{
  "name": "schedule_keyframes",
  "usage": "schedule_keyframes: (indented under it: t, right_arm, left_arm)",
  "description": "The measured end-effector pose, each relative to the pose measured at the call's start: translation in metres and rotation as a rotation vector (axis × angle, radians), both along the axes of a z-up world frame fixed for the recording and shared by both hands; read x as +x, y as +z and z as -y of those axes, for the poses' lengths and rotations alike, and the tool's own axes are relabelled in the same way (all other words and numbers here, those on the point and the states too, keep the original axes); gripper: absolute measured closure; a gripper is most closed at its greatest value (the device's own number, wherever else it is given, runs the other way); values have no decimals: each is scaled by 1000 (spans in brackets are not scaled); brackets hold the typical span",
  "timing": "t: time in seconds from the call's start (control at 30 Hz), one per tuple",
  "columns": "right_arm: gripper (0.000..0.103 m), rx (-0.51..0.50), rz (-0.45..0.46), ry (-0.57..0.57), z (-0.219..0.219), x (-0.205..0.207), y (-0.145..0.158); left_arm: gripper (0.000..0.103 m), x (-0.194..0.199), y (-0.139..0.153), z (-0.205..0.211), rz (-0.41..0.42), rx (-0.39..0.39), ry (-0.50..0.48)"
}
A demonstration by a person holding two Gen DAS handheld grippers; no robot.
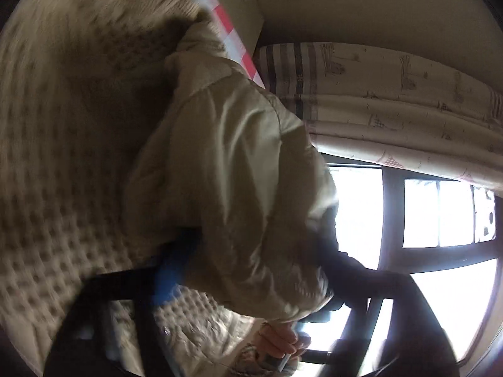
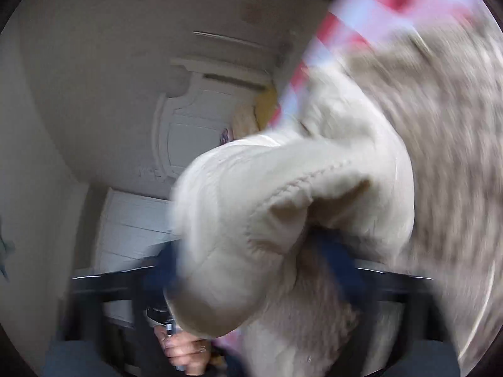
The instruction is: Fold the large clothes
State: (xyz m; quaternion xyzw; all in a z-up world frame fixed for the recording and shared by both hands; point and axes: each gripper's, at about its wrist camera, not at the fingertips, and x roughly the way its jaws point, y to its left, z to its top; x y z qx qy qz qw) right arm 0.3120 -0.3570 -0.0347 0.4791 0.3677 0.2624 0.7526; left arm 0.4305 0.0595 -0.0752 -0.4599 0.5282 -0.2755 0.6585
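A cream quilted jacket with a knobbly fleece lining fills both views, motion-blurred. In the left wrist view its smooth shell (image 1: pixel 239 182) hangs over my left gripper (image 1: pixel 248 260), whose blue finger (image 1: pixel 176 267) presses into the fabric. In the right wrist view a bunched fold of the jacket (image 2: pixel 283 220) sits between the blue fingers (image 2: pixel 339 260) of my right gripper (image 2: pixel 251 267). Both grippers are shut on the jacket and hold it up. A hand (image 2: pixel 185 348) shows low in the right wrist view.
A pink and white checked cloth (image 1: pixel 229 31) lies behind the jacket and also shows in the right wrist view (image 2: pixel 371 3). A bright window (image 1: pixel 440 216) and patterned curtain (image 1: pixel 393 100) are on the right. White panelled furniture (image 2: pixel 195 132) stands further back.
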Motion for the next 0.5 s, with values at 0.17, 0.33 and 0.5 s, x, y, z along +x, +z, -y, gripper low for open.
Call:
schedule_keyframes:
  t: [0.17, 0.33, 0.5]
  right_arm:
    - [66, -575, 468, -7, -37, -34, 82]
    - [66, -1069, 644, 71, -84, -91, 68]
    - [63, -1056, 385, 215, -79, -90, -7]
  left_arm:
    - [95, -31, 93, -1, 602, 438, 23]
    - [95, -86, 80, 22, 910, 743, -118]
    - [80, -98, -15, 19, 714, 779, -254]
